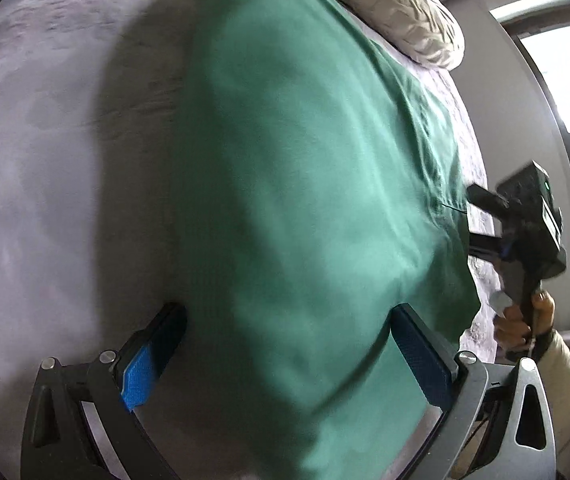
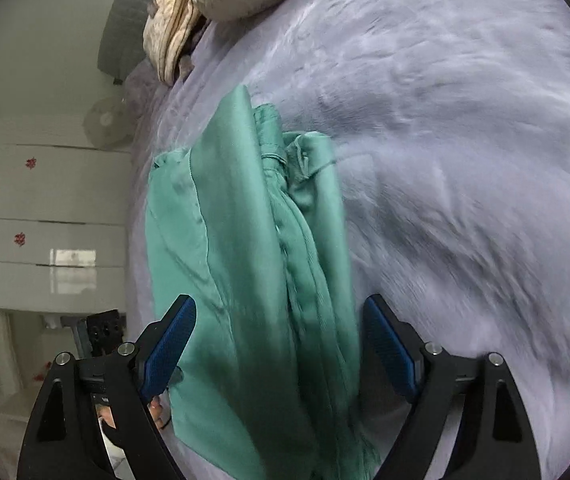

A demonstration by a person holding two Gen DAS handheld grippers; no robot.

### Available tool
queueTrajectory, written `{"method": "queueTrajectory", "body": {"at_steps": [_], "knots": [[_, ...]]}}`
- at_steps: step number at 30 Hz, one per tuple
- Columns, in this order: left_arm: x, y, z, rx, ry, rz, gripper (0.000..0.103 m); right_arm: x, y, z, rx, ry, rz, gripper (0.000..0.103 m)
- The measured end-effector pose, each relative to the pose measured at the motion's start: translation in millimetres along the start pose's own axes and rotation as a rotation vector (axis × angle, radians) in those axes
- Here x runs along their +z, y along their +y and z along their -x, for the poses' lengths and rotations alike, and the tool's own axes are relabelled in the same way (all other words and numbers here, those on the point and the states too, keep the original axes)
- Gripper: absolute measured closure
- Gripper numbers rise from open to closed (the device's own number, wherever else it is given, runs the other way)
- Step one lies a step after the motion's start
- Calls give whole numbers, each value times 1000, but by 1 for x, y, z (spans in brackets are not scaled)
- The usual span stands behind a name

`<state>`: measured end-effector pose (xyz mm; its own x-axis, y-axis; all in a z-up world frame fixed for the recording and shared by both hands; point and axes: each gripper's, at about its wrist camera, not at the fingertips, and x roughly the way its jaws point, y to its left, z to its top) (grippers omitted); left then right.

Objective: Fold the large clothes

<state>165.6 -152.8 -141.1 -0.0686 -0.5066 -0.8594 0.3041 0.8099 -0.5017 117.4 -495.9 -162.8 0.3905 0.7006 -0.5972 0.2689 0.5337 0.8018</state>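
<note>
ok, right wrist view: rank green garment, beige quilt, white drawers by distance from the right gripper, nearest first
1. Green garment, lying between the open fingers of the right gripper.
2. White drawers, off to the left past the bed edge.
3. Beige quilt, top, at the bed's far end.

A pale lilac plush bedspread (image 2: 465,128) is seen covering the bed, with a cream quilted pillow (image 1: 401,8) laid at its far end beside a bunched beige quilted blanket (image 2: 169,32) and a grey padded headboard (image 2: 125,12) behind them. A window (image 1: 565,80) with a dark frame is set in the wall past the bed. White glossy drawers (image 2: 45,220) marked with small red flower decorations are seen on the other side, with a round white fan (image 2: 105,122) near them.
</note>
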Motion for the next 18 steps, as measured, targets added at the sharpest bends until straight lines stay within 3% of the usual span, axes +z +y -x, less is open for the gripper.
{"method": "queueTrajectory", "body": {"at_steps": [9,12,13,14,17,18], "knots": [[10,-15,-25,26,30,-44,0,28,11,-36,51,-5,-15,14],[16,-20,-27,37,20,-44,11,27,10,-34,52,-31,-48,18],[15,-21,-24,42,13,-49,19,27,10,-34,29,-37,-62,29],[17,-23,-22,42,3,-52,28,26,9,-33,9,-35,-70,50],[17,-29,-10,27,-28,-75,46,19,10,-28,-17,-60,-84,80],[18,-31,-7,21,-33,-82,49,16,12,-25,-9,-72,-77,82]]}}
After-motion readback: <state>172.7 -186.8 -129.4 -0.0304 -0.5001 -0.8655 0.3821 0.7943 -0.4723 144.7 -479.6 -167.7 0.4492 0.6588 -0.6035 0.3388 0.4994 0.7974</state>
